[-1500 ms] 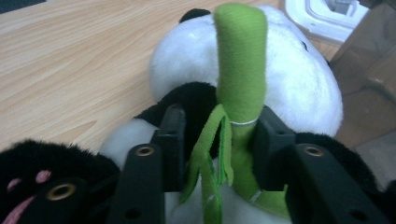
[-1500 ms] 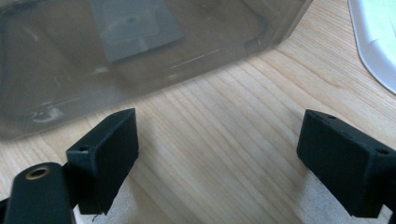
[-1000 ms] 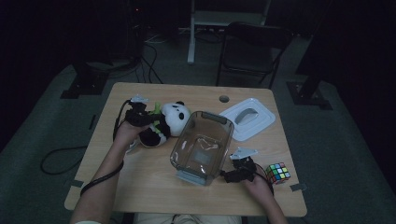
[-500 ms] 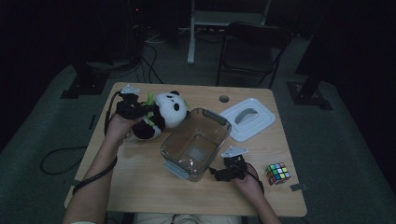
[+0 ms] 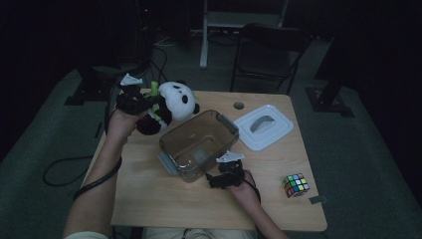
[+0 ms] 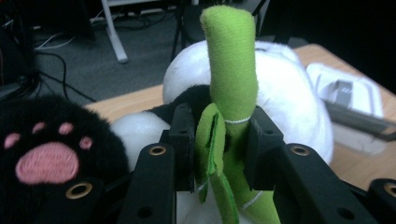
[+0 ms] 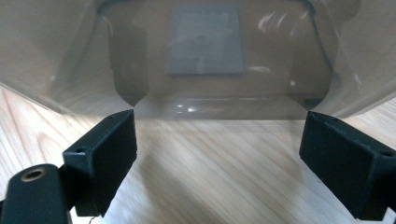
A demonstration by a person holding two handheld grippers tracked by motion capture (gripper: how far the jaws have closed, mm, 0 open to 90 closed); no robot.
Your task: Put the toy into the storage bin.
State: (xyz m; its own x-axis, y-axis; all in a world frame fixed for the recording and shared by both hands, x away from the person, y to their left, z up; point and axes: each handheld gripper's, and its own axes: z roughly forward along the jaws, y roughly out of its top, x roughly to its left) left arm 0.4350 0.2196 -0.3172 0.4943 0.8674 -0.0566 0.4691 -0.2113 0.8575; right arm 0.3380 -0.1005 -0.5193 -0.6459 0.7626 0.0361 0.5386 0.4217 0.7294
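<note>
- Hanging clear of the table near its 10 o'clock corner, the panda plush (image 5: 171,102) is carried by the left gripper (image 5: 149,102), its white head turned towards the table's middle.
- Seen along the left gripper (image 6: 219,140), the jaws are drawn in narrow on the toy's green bamboo stalk (image 6: 231,70), pinching it and a small felt leaf; the stalk stands upright above the pads.
- A black paw with pink pads (image 6: 46,161) sits at 8 o'clock in that view.
- The plush looks light and soft: it should squash under pressure, droop from a single hold, and not break if it falls.
- The stalk is a thin, floppy handle, so the body may swing; the round belly or head would likely give a steadier grip.
- Just beside the toy, at 4 o'clock from it, stands a clear plastic container (image 5: 199,144), open-topped and empty, near the centre of the wooden table (image 5: 149,199).
- The right gripper (image 5: 219,180) rests low at the container's 5 o'clock edge; in its own view the right gripper (image 7: 219,135) has its jaws spread wide with nothing between them, just short of the clear wall.
- A white lid (image 5: 263,127) lies at 2 o'clock of the container.
- A colour cube (image 5: 296,185) sits near the table's 4 o'clock corner, well apart.
</note>
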